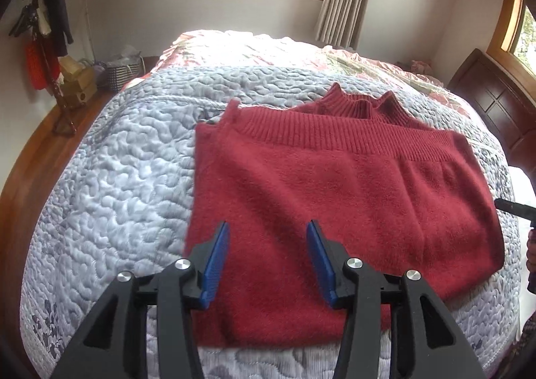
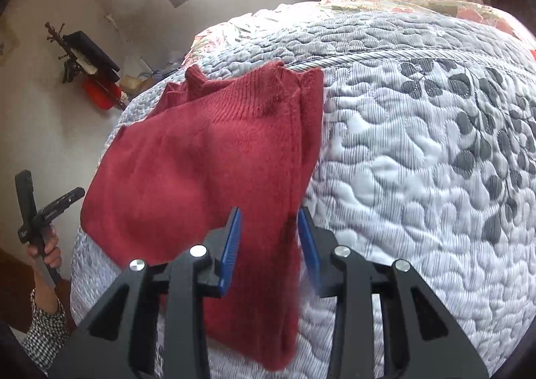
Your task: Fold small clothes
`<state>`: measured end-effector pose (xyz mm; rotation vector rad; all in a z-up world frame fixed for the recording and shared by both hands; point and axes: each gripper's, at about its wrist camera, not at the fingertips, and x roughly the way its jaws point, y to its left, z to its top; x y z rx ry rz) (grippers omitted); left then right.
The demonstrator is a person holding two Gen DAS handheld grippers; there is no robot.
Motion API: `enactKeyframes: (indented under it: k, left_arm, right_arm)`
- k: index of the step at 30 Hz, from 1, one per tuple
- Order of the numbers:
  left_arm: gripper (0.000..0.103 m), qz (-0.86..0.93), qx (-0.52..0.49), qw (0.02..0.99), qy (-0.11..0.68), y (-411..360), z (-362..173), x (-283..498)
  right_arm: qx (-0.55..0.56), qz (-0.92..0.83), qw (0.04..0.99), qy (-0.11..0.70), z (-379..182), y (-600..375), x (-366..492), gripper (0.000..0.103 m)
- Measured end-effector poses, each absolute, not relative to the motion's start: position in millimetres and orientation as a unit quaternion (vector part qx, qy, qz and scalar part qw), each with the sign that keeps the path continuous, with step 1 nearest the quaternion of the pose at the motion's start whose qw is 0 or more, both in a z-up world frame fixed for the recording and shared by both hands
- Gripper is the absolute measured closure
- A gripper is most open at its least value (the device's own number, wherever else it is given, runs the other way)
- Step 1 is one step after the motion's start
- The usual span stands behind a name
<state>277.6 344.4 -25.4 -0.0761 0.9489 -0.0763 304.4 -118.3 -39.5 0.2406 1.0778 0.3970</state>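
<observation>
Folded red sweater (image 1: 335,198) lies on the quilt (image 1: 110,178); left gripper (image 1: 268,228) and right gripper (image 2: 269,214) both spread apart, holding nothing

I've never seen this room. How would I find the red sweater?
Look at the big bed under the window, covered by a grey-white quilted bedspread. Lying folded flat on that quilt is the fuzzy dark red knitted sweater, its ribbed collar toward the window. It is the only plain red thing on the bed; everything around it is pale, bumpy quilting.

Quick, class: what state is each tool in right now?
Left tool: open, holding nothing, above the red sweater.
Right tool: open, holding nothing.
</observation>
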Motion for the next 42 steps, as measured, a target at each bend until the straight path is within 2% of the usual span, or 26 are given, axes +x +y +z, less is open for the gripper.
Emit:
enactKeyframes:
  k: [1, 2, 3, 5, 9, 16, 19, 21, 24, 26, 29, 32, 36, 38, 42]
  left_arm:
    - [0.055, -0.041, -0.036, 0.885, 0.463, 338.8, -30.2, 284.2]
    - [0.055, -0.045, -0.037, 0.882, 0.468, 335.1, -34.9, 288.5]
    - [0.055, -0.048, -0.038, 0.878, 0.474, 331.7, -39.6, 293.2]
    - [0.055, -0.051, -0.043, 0.873, 0.484, 328.9, -49.7, 299.4]
    - [0.055, -0.046, -0.038, 0.864, 0.499, 327.5, -67.5, 305.0]
    - [0.053, -0.047, -0.041, 0.862, 0.503, 330.7, -80.2, 307.1]
    - [0.053, -0.047, -0.039, 0.862, 0.503, 330.4, -79.2, 306.5]
    - [0.054, -0.043, -0.040, 0.863, 0.502, 328.5, -74.6, 305.5]
    - [0.049, -0.047, -0.048, 0.867, 0.493, 325.6, -61.8, 296.6]
    - [0.047, -0.052, -0.054, 0.871, 0.486, 323.5, -53.5, 290.0]
    - [0.043, -0.058, -0.050, 0.874, 0.480, 318.4, -45.3, 283.5]
    - [0.041, -0.058, -0.044, 0.874, 0.480, 314.9, -45.3, 283.0]
    - [0.041, -0.049, -0.048, 0.867, 0.494, 319.6, -57.3, 288.5]
    - [0.041, -0.044, -0.053, 0.863, 0.500, 324.1, -64.8, 291.2]
    - [0.041, -0.047, -0.058, 0.857, 0.509, 331.3, -75.3, 297.3]
  right_arm:
    - [0.113, 0.183, 0.829, 0.516, -44.6, -116.1, 314.2, 0.068]
    - [0.113, 0.177, 0.826, 0.523, -49.0, -114.5, 321.8, 0.072]
    - [0.117, 0.176, 0.824, 0.526, -51.6, -112.9, 327.6, 0.085]
    - [0.120, 0.184, 0.826, 0.520, -49.2, -111.9, 331.6, 0.093]
    - [0.109, 0.171, 0.845, 0.495, -36.9, -118.3, 326.1, 0.095]
    - [0.126, 0.144, 0.828, 0.527, -73.1, -123.0, 335.1, 0.094]
    - [0.140, 0.153, 0.830, 0.518, -68.1, -125.7, 330.0, 0.086]
    - [0.149, 0.153, 0.833, 0.511, -60.5, -131.7, 320.9, 0.065]
    - [0.136, 0.156, 0.840, 0.502, -47.0, -134.9, 299.8, 0.063]
    - [0.140, 0.164, 0.835, 0.506, -42.9, -135.8, 288.3, 0.057]
    - [0.145, 0.180, 0.820, 0.523, -45.6, -132.3, 273.7, 0.055]
    - [0.136, 0.187, 0.812, 0.536, -52.1, -125.3, 264.2, 0.048]
    - [0.153, 0.184, 0.795, 0.557, -71.2, -129.1, 265.0, 0.048]
    - [0.181, 0.192, 0.786, 0.558, -78.5, -134.7, 267.2, 0.051]
    - [0.247, 0.222, 0.761, 0.558, -88.6, -138.4, 272.1, 0.084]
